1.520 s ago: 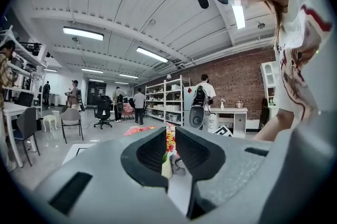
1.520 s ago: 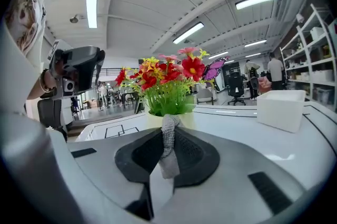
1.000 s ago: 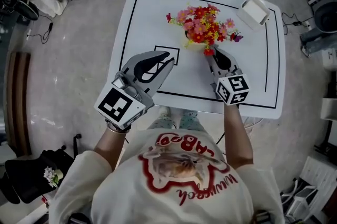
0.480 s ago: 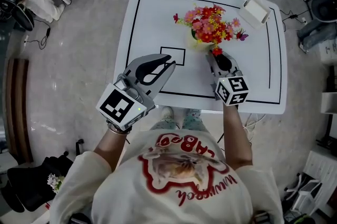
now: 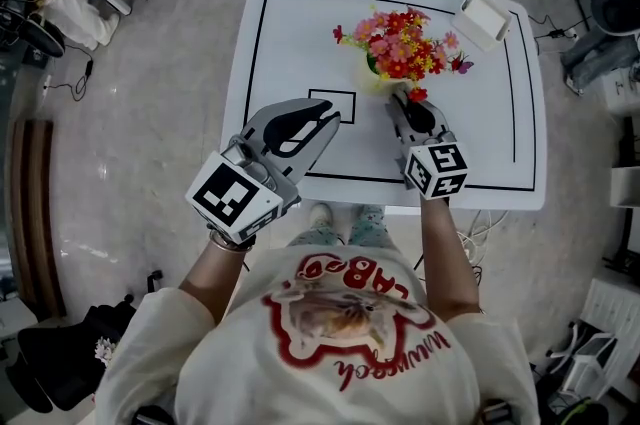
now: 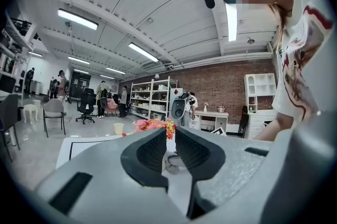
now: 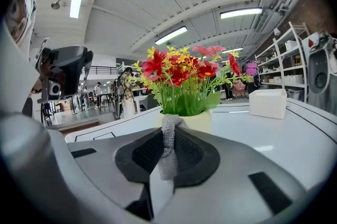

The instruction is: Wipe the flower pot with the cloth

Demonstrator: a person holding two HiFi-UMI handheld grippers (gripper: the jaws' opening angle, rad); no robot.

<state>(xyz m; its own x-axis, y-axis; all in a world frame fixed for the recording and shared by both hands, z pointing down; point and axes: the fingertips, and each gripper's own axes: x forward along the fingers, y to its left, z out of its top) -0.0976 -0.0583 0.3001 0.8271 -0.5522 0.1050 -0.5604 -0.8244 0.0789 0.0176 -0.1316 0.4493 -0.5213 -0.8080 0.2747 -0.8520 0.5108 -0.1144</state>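
Observation:
The flower pot (image 5: 380,76), pale yellow with red and pink flowers (image 5: 400,43), stands on the white table (image 5: 285,23) right of centre. My right gripper (image 5: 403,101) sits just in front of it, shut on a grey cloth (image 7: 168,145). In the right gripper view the cloth's top end stands up against the pot (image 7: 199,122) wall, at or very near it. My left gripper (image 5: 322,113) hovers to the left of the pot, apart from it. Its jaws show a narrow gap with nothing between them (image 6: 169,131), and the flowers (image 6: 154,125) appear beyond.
A white rectangular box (image 5: 483,18) lies at the table's far right corner, also in the right gripper view (image 7: 267,103). A small black square outline (image 5: 332,105) is marked beside the left gripper. The table's near edge runs just under both grippers. Chairs, shelves and people stand far behind.
The right gripper with the cloth has shifted a little leftward along the pot's near side. The left gripper has hardly moved. The head camera has drifted, so the table sits slightly further right.

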